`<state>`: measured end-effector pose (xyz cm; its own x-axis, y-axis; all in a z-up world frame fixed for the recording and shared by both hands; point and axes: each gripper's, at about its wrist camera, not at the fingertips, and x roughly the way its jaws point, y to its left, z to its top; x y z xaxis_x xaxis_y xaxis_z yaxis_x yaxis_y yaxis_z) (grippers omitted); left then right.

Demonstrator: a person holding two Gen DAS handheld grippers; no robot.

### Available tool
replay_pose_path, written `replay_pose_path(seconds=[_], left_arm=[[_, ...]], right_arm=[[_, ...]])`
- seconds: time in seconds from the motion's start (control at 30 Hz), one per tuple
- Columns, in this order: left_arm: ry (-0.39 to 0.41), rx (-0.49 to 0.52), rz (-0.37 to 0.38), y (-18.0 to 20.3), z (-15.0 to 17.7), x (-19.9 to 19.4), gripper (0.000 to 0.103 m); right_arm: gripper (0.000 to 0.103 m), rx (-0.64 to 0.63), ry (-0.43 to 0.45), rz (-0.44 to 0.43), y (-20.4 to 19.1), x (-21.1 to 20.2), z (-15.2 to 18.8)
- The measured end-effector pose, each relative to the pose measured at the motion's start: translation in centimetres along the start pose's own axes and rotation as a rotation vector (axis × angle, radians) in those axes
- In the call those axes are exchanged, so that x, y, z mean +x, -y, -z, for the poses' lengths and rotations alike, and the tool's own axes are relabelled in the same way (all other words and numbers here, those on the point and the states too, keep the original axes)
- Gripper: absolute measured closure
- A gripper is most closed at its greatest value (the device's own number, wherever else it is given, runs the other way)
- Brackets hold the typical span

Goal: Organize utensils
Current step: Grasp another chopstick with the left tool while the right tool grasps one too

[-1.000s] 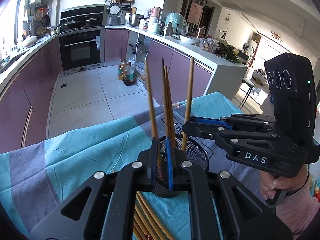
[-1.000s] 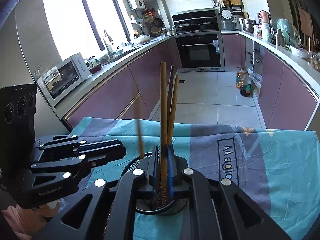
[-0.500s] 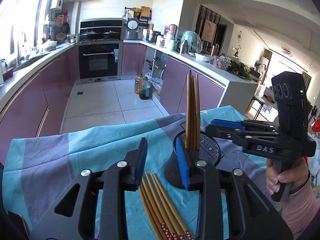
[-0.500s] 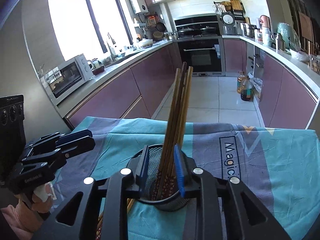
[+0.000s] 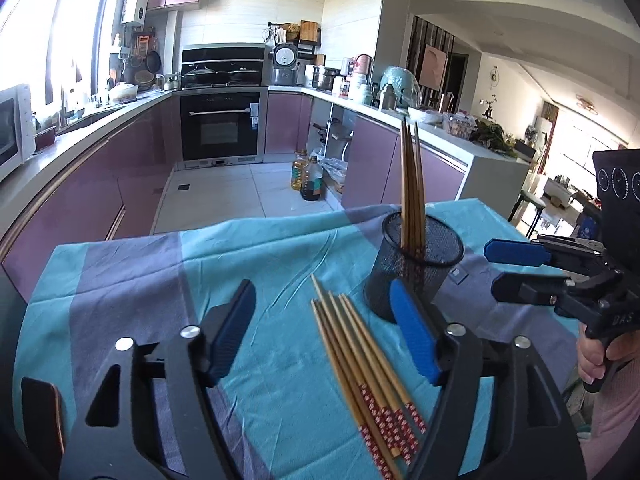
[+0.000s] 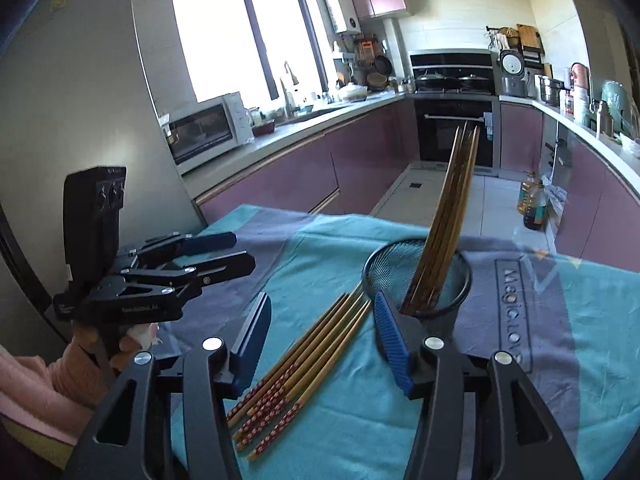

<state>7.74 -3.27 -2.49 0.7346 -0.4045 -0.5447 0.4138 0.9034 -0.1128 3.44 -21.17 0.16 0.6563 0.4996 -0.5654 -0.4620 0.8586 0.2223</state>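
On a kitchen table draped in a teal and grey tablecloth [image 5: 132, 280], the left gripper [image 5: 322, 330] hangs low in the foreground of its own view, its blue-padded jaws spreading with nothing pinched between them. Just beyond its fingers, at 6 o'clock in that view, a bundle of loose chopsticks [image 5: 362, 364] lies flat on the cloth, red-patterned ends nearest the camera. At about 2 o'clock from the bundle, and close beside it, stands a black mesh holder [image 5: 412, 270] with more upright chopsticks [image 5: 411, 188] leaning together inside it. The right gripper [image 6: 320, 338], seen in its own view, is likewise opening and empty, the same loose bundle lying between and beyond its fingers and the holder at 1 o'clock. A hand [image 6: 86, 350] in a pink sleeve [image 6: 24, 392] grips the left tool. Farther back run purple cabinets, a built-in oven [image 5: 219, 128] at 12 o'clock and a microwave [image 6: 204, 128].
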Motion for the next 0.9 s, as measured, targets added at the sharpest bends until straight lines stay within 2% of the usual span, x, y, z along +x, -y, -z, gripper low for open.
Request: replay_pose_path(seconds=[0.37,0.73,0.9], left_arm=[[-0.150,-0.024,-0.020,-0.5,4.9,2.2,0.031],[-0.263,-0.006,-0.017,0.5,7.4,4.9,0.038],[-0.279,-0.004,-0.008,0.8,7.6,5.4,0.040]], right_arm=[[0.048,0.100,-0.169,-0.006,-0.4,5.1,4.4],[0.049,0.129,-0.221,0.044,-0.6,7.3,5.4],[0.051,0.130,-0.227,0.061,-0.5,7.7,5.5]])
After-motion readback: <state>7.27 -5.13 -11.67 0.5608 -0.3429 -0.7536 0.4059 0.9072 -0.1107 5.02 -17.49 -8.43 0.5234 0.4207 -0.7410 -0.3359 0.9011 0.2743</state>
